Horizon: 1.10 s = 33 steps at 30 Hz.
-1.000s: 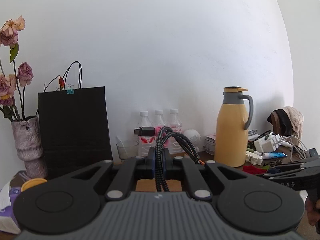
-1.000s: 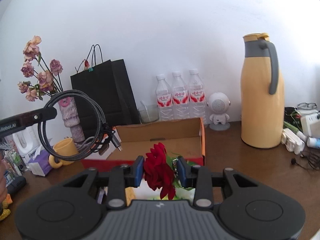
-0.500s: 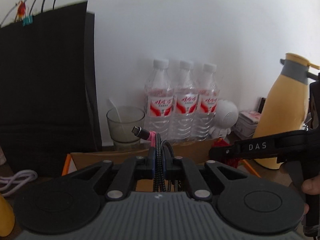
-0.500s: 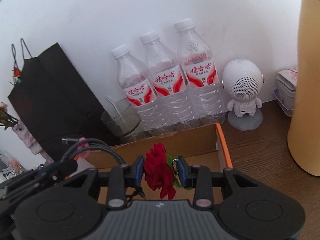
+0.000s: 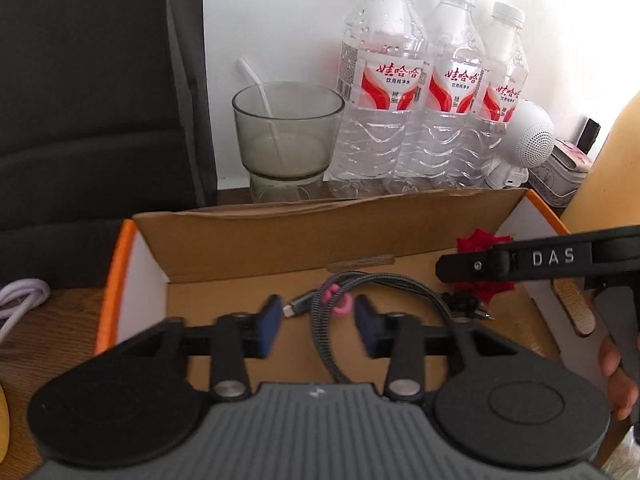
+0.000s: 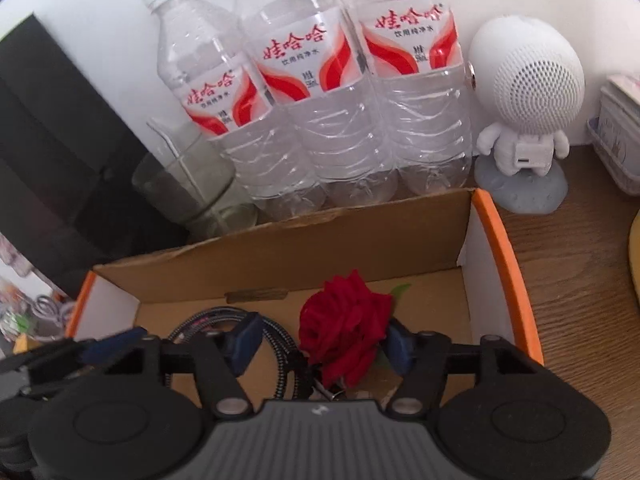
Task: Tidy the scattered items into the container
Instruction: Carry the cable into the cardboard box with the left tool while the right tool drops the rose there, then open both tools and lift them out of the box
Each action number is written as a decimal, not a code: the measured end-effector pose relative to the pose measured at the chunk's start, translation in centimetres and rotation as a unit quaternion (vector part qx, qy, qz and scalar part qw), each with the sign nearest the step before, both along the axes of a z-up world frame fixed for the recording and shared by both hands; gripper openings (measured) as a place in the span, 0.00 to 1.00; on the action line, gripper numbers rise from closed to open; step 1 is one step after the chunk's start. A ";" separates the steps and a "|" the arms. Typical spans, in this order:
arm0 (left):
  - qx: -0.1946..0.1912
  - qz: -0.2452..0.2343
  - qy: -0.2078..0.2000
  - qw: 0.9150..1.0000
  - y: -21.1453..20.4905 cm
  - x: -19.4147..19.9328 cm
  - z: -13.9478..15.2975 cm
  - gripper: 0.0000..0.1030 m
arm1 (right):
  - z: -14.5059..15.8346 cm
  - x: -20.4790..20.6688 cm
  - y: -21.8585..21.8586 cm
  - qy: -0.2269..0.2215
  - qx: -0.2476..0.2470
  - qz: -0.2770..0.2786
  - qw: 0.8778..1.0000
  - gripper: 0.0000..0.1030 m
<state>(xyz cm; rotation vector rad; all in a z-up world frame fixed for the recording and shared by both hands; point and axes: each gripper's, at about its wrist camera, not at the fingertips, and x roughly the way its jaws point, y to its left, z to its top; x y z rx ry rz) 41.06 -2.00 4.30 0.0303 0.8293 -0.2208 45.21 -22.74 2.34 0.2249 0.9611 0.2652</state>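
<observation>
Inside the open brown cardboard box with orange rims, the left gripper and right gripper are both spreading their jaws, which have just been opening, clear of the braided grey cable coil and the red fabric rose, both lying on the box floor. To finish cleanly, both should be lifting straight up, minding the near walls and each other; the middle is offering the most room.

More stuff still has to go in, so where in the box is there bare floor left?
Free: the box floor at its left wall, left of the cable. Crowded: the right half, where the rose lies against the cable, and both tongs hang over it.
</observation>
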 end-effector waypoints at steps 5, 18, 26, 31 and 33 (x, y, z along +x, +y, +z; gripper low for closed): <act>-0.004 0.011 -0.019 1.000 0.4 -1.2 1.6 0.63 | 3.1 -1.2 0.3 -0.038 -0.059 -0.012 0.997 0.80; 0.021 0.068 0.052 0.996 2.4 -7.4 6.4 1.00 | 7.2 -7.8 0.4 0.080 -0.138 0.011 0.987 0.86; 0.027 0.083 0.039 0.995 1.1 -13.6 8.4 1.00 | 9.0 -14.7 0.8 0.050 -0.132 0.017 0.990 0.86; 0.036 0.103 -0.106 0.988 0.5 -20.5 9.1 1.00 | 10.1 -20.7 0.1 -0.077 -0.090 -0.001 0.993 0.95; 0.032 0.101 -0.150 0.983 0.4 -23.0 8.6 1.00 | 9.8 -23.1 0.1 -0.136 -0.100 -0.015 0.985 0.95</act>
